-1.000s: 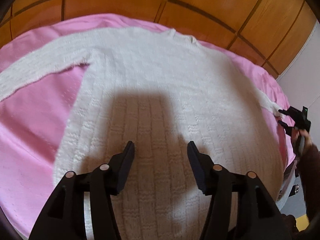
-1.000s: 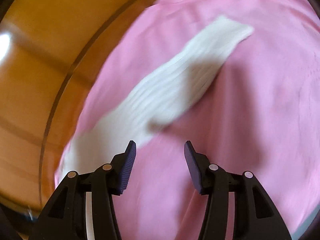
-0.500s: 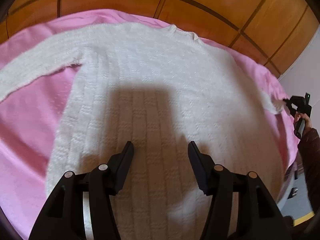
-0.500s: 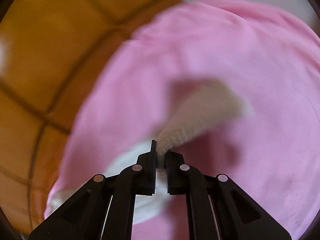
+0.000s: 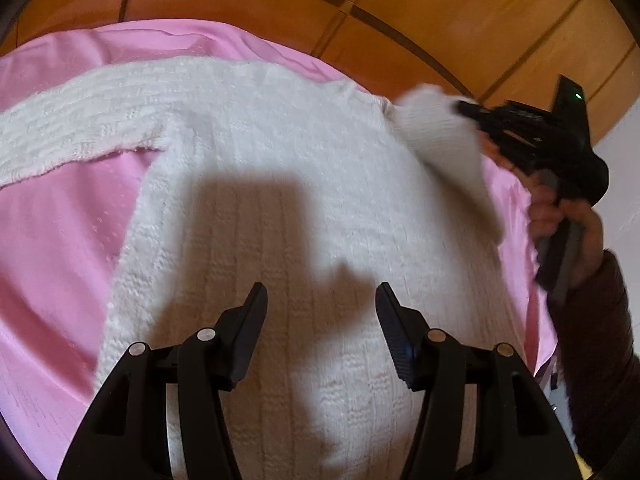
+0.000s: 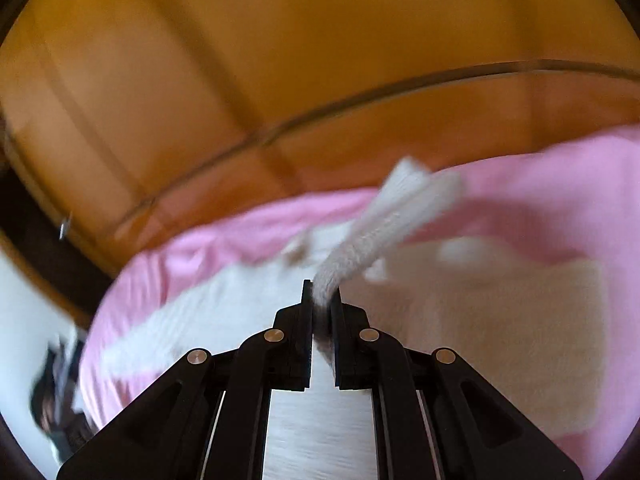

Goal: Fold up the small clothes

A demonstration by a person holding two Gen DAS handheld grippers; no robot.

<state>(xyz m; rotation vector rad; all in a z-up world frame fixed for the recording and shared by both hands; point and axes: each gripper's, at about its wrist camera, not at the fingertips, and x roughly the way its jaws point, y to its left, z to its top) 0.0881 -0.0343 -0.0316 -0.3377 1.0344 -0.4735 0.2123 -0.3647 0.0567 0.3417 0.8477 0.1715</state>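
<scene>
In the left wrist view, the left gripper [image 5: 321, 304] fills the bottom of the frame, its 2 black fingers spread wide apart with nothing between them. It hovers over the lower body of a white knitted sweater [image 5: 288, 216], and its shadow falls across the ribbed knit just ahead of the fingertips. The sweater lies flat on a pink bedsheet [image 5: 52, 248], with 1 sleeve [image 5: 68, 128] stretched out to the left. Farther off on the right, the right gripper [image 5: 466, 109] is gripped by a hand [image 5: 568, 220] in a dark maroon cuff, and it lifts the sweater's other sleeve [image 5: 440, 136] up off the sheet, above the sweater's shoulder. Beyond the bed stands an orange wooden panelled headboard [image 5: 400, 12].

In the right wrist view, which is blurred by motion, the right gripper [image 6: 322, 300] has its fingers pressed together, pinching the raised sleeve [image 6: 384, 224], which trails away from the fingertips toward its cuff. Below and past it lies the sweater's body [image 6: 500, 320] on the pink bedsheet [image 6: 560, 184]. The wooden headboard [image 6: 320, 60] fills the far half. At the lower left edge a dark blurred shape shows; what it is cannot be told.
</scene>
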